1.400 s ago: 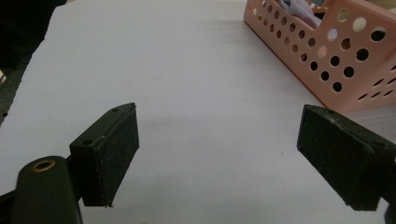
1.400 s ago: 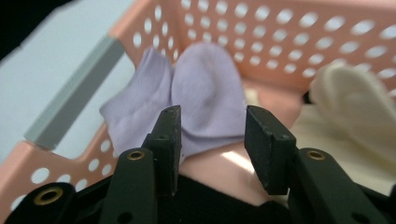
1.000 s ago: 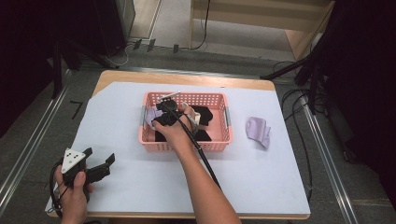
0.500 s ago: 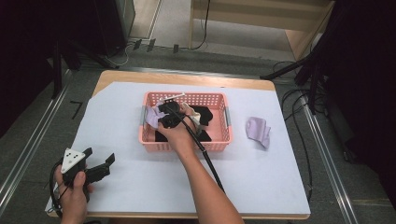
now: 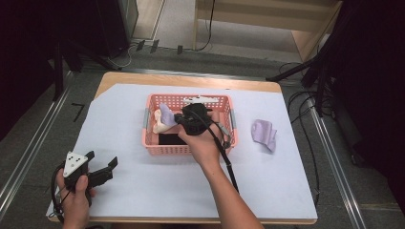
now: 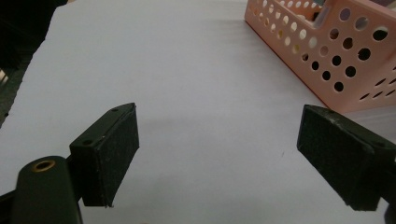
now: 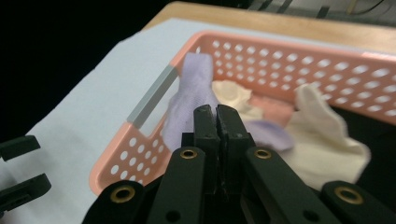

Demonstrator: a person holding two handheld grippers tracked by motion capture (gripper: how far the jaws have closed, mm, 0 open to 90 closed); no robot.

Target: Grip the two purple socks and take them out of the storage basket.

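A pink perforated basket (image 5: pixel 188 151) stands mid-table on the white sheet and holds several socks. My right gripper (image 5: pixel 175 119) reaches into it from the near side, shut on a lilac sock (image 5: pixel 165 113) that rises from the pile. In the right gripper view the jaws (image 7: pixel 216 112) are pressed together with the lilac sock (image 7: pixel 194 88) pinched at their tips, and cream socks (image 7: pixel 322 135) and a pink one (image 7: pixel 271 109) lie behind. My left gripper (image 5: pixel 101 160) rests open at the near left corner, nothing between its pads (image 6: pixel 224 154).
A second lilac sock (image 5: pixel 264 133) lies on the sheet right of the basket. A black piece (image 5: pixel 169 139) lies in the basket's near part. The basket's corner (image 6: pixel 327 51) is ahead-right of the left gripper. Cables trail past the table's right edge.
The right gripper has shifted left inside the basket and raised the lilac sock out of the pile. The left gripper has stayed put.
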